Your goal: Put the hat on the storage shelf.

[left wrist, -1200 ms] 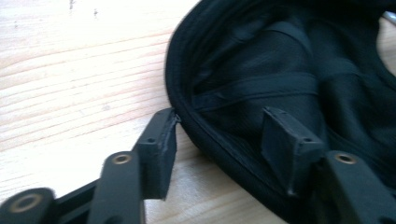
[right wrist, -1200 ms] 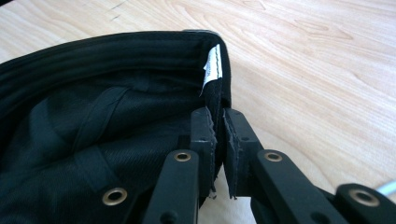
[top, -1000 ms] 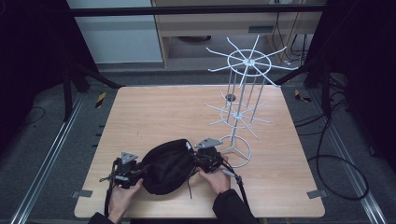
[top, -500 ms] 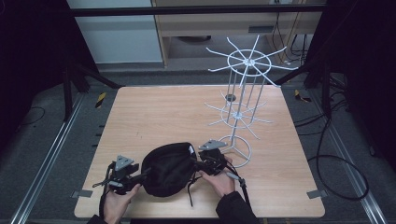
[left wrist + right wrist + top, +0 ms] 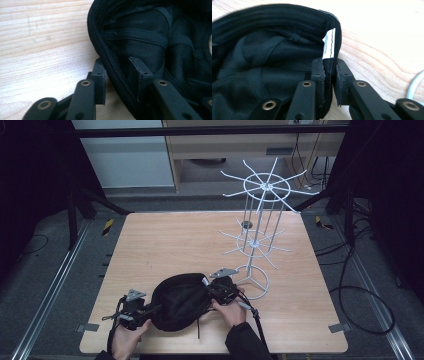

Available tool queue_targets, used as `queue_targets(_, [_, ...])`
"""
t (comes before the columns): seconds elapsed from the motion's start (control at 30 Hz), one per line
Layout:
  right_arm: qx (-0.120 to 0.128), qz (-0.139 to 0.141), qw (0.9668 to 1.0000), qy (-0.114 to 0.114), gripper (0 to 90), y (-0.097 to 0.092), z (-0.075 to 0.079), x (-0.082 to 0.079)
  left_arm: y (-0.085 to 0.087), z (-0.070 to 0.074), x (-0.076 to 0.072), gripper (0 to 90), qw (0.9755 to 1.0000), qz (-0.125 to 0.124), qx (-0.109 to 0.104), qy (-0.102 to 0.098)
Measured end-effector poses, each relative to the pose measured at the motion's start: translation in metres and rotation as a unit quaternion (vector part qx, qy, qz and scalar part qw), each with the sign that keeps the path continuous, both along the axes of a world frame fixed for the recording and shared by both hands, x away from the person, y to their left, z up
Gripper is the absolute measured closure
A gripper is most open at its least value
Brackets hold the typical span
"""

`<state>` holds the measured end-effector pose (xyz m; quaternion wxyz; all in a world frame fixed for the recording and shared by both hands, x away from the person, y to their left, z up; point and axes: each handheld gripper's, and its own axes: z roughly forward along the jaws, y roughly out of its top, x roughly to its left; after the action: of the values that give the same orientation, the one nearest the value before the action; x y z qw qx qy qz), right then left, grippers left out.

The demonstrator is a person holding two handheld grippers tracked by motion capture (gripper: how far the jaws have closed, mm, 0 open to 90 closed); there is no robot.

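- Right gripper (image 5: 329,75): two black jaws, pressed together on the rim of the black fabric cap (image 5: 180,301), pinching it just below a white sewn-in label (image 5: 328,44); jaws had just been closing, with the rim between them.
- Left gripper (image 5: 120,77): two black jaws, astride the opposite rim of the cap, one jaw outside, one inside against the mesh lining; a gap showed on both sides, so no firm pinch yet; jaws had just been closing around the rim.
- Black fabric cap: lay opening-up near the front edge of the light wooden table (image 5: 165,240), between the two grippers, interior seams and tape visible in both gripper views.
- White wire display stand (image 5: 260,230): two tiers of radiating hooks on a ring base, upright at the right of the table, base just beside the right gripper; all hooks bare.
- Step in hand, as judged: securing the cap by both sides of its rim before a lift.
- Next move, as judged: left jaws must finish closing on the rim; then both hands raise the cap together, level, keeping the opening taut, likely toward a hook of the stand without knocking its base.
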<state>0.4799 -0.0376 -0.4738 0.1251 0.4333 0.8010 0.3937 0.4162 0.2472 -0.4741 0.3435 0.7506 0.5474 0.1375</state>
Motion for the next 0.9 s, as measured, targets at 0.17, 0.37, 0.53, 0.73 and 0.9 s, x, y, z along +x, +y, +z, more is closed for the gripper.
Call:
queue_targets(0.17, [0.037,0.026,0.9947,-0.092,80.9,-0.007,0.024,-0.019,-0.004,0.001,0.008,73.2,0.9996,0.01,-0.001,-0.028])
queue_targets(0.37, [0.045,0.074,0.9842,-0.154,80.8,-0.008,0.048,-0.038,-0.01,-0.002,0.026,76.4,0.9984,0.023,-0.003,-0.052])
queue_targets(0.53, [0.023,0.107,0.9784,-0.175,80.7,-0.007,0.049,-0.052,-0.014,-0.005,0.038,76.9,0.9985,0.018,-0.011,-0.051])
queue_targets(0.73, [0.011,0.114,0.9792,-0.167,80.8,-0.014,0.038,-0.058,-0.021,-0.01,0.043,76.3,0.9985,0.005,-0.006,-0.054])
queue_targets(0.9, [0.006,0.093,0.983,-0.158,80.9,-0.026,0.025,-0.063,-0.018,-0.005,0.042,64.9,0.9985,0.001,-0.011,-0.054])
